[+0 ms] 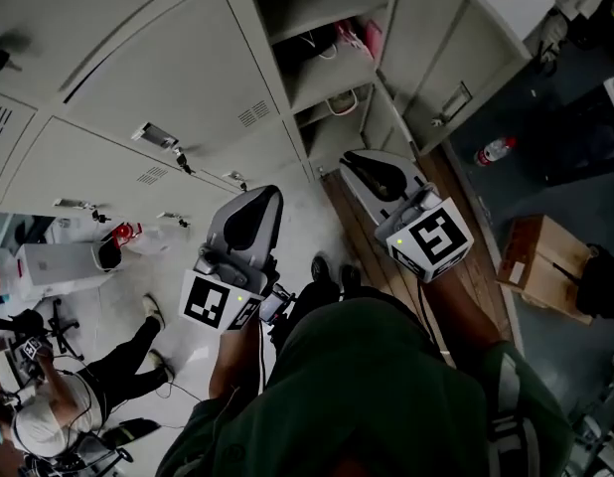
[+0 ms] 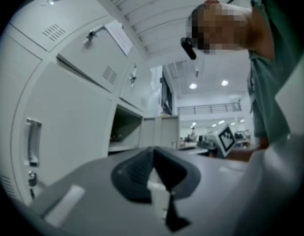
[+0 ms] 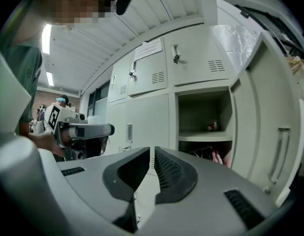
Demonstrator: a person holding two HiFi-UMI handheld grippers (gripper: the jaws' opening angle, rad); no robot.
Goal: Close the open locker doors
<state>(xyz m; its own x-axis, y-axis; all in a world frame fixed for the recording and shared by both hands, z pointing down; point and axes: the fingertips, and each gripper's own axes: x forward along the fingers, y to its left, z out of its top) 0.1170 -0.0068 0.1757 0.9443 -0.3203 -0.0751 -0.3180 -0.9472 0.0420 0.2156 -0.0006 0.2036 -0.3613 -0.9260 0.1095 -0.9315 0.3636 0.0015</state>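
The open locker (image 1: pixel 327 63) stands at the right end of the row of closed fronts, and its locker door (image 1: pixel 456 63) is swung wide out to the right. In my right gripper view the open locker (image 3: pixel 203 117) shows 2 levels split by 1 shelf, with a small red thing (image 3: pixel 211 127) on the shelf and pink stuff (image 3: pixel 224 157) below it. The locker door (image 3: pixel 277 136) hangs at the right edge of that view, its long handle facing me.

My right claw (image 3: pixel 152 152) points at the closed front just left of the opening. Its jaws are drawn together to a thin slit and hold nothing, clear of the lockers. My left claw (image 2: pixel 153 152) has its jaws pressed together, also empty. The open locker (image 2: pixel 125 129) shows past it, apart from it. From the head view, the left claw (image 1: pixel 259 195) and right claw (image 1: pixel 359 160) sit side by side, both aimed at the bottom of the locker bank.

A paper notice (image 3: pixel 148 48) is stuck on an upper closed front. On the floor to the right lie a water bottle (image 1: pixel 496 150) and a cardboard box (image 1: pixel 543 264). Another person (image 1: pixel 59 415) is low at the left.
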